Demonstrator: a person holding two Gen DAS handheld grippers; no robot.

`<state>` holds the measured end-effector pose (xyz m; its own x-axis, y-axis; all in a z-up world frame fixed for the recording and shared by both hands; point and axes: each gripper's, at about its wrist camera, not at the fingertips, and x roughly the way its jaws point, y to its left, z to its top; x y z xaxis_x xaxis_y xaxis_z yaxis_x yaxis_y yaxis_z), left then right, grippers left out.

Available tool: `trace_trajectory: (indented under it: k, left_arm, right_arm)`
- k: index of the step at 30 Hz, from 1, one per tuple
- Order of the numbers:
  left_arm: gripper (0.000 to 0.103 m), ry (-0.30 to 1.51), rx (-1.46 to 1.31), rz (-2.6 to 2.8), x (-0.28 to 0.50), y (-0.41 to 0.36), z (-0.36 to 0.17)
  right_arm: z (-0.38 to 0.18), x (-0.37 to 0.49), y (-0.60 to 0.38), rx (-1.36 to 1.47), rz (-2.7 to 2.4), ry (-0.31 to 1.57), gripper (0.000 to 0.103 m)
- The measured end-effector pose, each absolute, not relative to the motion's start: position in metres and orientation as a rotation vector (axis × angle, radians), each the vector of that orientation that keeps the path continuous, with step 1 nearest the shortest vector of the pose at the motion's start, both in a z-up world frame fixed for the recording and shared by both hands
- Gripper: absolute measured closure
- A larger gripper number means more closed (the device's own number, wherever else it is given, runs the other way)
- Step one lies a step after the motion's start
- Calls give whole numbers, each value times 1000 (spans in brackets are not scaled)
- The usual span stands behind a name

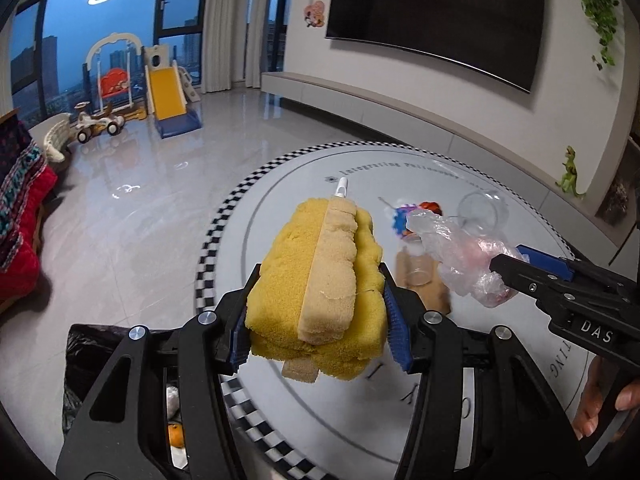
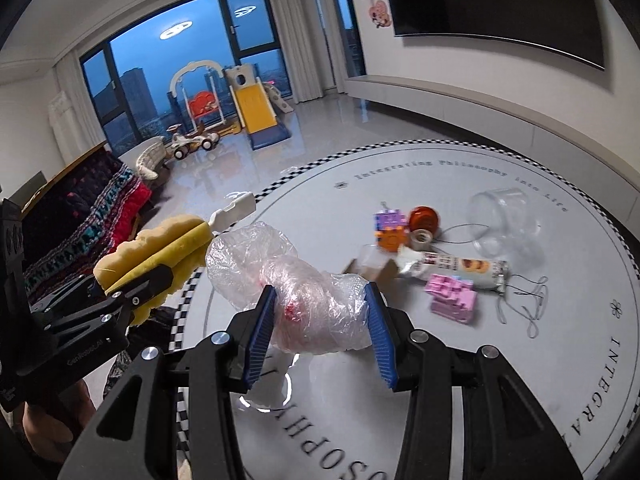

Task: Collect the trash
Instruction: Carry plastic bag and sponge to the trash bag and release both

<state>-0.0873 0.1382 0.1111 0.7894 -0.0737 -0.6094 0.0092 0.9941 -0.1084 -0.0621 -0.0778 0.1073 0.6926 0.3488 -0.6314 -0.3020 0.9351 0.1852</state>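
Note:
My left gripper (image 1: 316, 312) is shut on a yellow sponge brush (image 1: 316, 276) with a white handle tip, held above the round table's left edge. It also shows in the right wrist view (image 2: 160, 252). My right gripper (image 2: 320, 328) is shut on a crumpled clear plastic bag (image 2: 304, 292) with something red inside, held above the table. The bag also shows in the left wrist view (image 1: 460, 256). A black trash bag (image 1: 80, 364) lies open below the left gripper, beside the table, with an orange item inside.
On the round grey table (image 2: 560, 360) lie a clear glass jar (image 2: 506, 220), a snack wrapper (image 2: 460, 268), pink blocks (image 2: 454, 298), a purple and orange toy (image 2: 390, 228), an orange cup (image 2: 426, 216), a tape roll (image 2: 420, 237), cardboard (image 2: 376, 270) and thin string (image 2: 524, 304). A sofa (image 2: 80, 220) stands left.

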Motion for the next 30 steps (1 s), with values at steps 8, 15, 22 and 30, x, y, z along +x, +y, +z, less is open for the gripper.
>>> trace_trajectory:
  k: [8,15,22,30]
  left_arm:
    - [50,660,-164,165,-134,233,95]
    - [50,683,-219,327,-173,298,72]
    - [50,734,-287,462,-202,348,45]
    - [6,707,-287,663,-229,383,39]
  right_arm:
    - [96,-80,38,-18,558,761,57]
    - [79,-98,132,-113,721,804,57]
    - [59,-112,209,-184,837,853,57]
    - [54,-108,250,-176,873,863,28]
